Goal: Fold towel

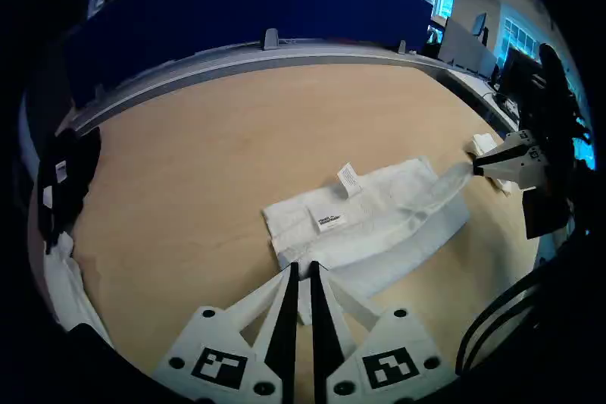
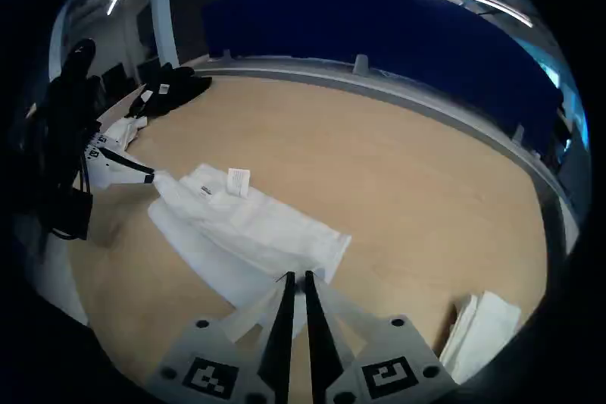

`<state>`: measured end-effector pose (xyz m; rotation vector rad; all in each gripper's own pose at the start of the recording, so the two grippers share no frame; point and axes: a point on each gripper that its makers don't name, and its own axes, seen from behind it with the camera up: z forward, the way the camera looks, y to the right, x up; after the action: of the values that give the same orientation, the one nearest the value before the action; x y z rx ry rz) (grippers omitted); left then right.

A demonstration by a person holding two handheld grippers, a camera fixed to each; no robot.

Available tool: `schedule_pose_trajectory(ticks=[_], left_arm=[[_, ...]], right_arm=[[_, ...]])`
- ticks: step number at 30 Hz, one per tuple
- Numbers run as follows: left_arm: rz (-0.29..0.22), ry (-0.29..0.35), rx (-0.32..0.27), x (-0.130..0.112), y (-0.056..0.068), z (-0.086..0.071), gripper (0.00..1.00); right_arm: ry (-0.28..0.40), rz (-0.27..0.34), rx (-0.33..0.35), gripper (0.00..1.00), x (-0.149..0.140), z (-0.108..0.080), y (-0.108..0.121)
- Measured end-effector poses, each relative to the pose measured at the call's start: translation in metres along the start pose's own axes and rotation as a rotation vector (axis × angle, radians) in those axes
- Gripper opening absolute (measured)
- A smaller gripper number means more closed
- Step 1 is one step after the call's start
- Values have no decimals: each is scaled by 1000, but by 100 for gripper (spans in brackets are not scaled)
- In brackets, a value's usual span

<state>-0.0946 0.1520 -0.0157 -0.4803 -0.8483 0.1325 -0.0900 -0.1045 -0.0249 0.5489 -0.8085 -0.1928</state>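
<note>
Both left tongs (image 1: 303, 274) and right tongs (image 2: 295, 281) clenched on separate corners of white towel (image 1: 379, 214) on table (image 1: 212, 146)

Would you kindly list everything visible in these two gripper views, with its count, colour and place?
light wooden tabletop: one, pale tan, under everything.
white terry towel: one, white, partly folded, mid-table, two corners lifted.
white fabric tags: two, white, on the towel's top; one stands up, one lies flat.
stack of folded white cloths: one, white, near the table's edge beside the right gripper.
heap of black fabric items: one heap, black, at a far corner of the table.
dark blue partition screen: one, dark blue, along the table's far edge.
left gripper: one, white with black fingers, pinching a towel corner.
right gripper: one, same colours, pinching another corner.
</note>
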Motion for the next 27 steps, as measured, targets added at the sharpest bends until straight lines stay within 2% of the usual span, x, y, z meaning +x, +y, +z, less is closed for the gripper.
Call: schedule_pose_trajectory(ticks=[8, 15, 19, 27], left_arm=[[-10, -19, 27, -2, -11, 24, 11], [-13, -17, 45, 5, -18, 37, 12], [-18, -11, 50, 8, -20, 40, 17], [-30, -4, 59, 12, -26, 39, 34]], right_arm=[[-18, 31, -13, 10, -7, 22, 9], [-20, 45, -43, 14, -5, 34, 16], [-20, 50, -57, 16, -3, 37, 20], [-4, 55, -102, 25, 5, 41, 32]])
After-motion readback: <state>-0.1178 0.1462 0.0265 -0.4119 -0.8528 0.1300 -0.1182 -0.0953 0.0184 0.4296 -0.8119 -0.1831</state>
